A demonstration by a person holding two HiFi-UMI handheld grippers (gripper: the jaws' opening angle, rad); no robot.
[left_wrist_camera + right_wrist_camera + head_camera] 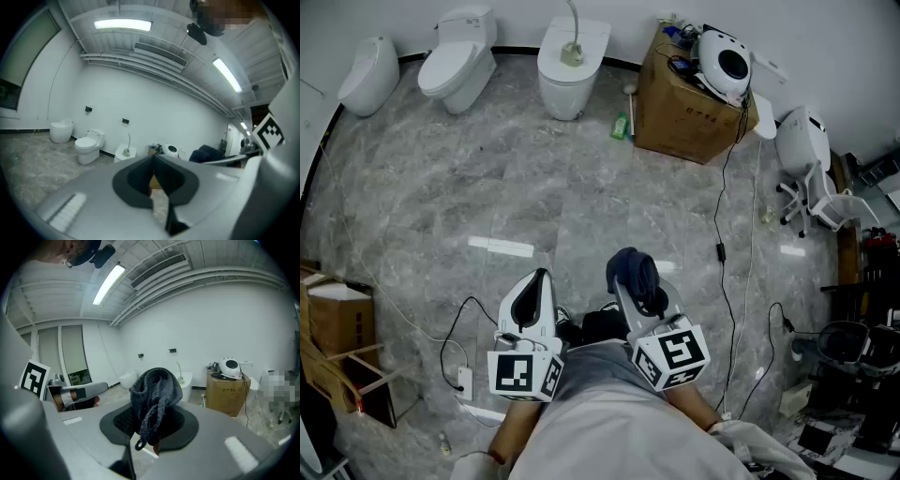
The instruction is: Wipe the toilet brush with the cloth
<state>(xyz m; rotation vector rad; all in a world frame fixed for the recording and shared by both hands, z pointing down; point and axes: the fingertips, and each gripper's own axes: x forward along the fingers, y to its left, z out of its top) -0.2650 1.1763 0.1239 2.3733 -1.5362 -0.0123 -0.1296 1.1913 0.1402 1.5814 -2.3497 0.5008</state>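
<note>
The right hand-held gripper (628,283) is clenched on a dark blue knitted cloth (638,271). The cloth bulges above the jaw tips, and a loose end hangs down between the jaws in the right gripper view. The left hand-held gripper (539,277) is just beside it at 9 o'clock. Its jaws are pressed together at the tips with nothing between them. Both grippers hang above the grey marble floor (487,187), close to the person's body.

The white toilet brush (573,36) is well apart from both grippers, at 12 o'clock in the head view. It stands upright in its small holder on top of a white closed toilet (567,84) against the far wall. At 1 o'clock, just beside that toilet, sits a brown cardboard box (684,117) with a white rounded device (724,62) on top. Two more white toilets stand along the wall at 10 and 11 o'clock.
</note>
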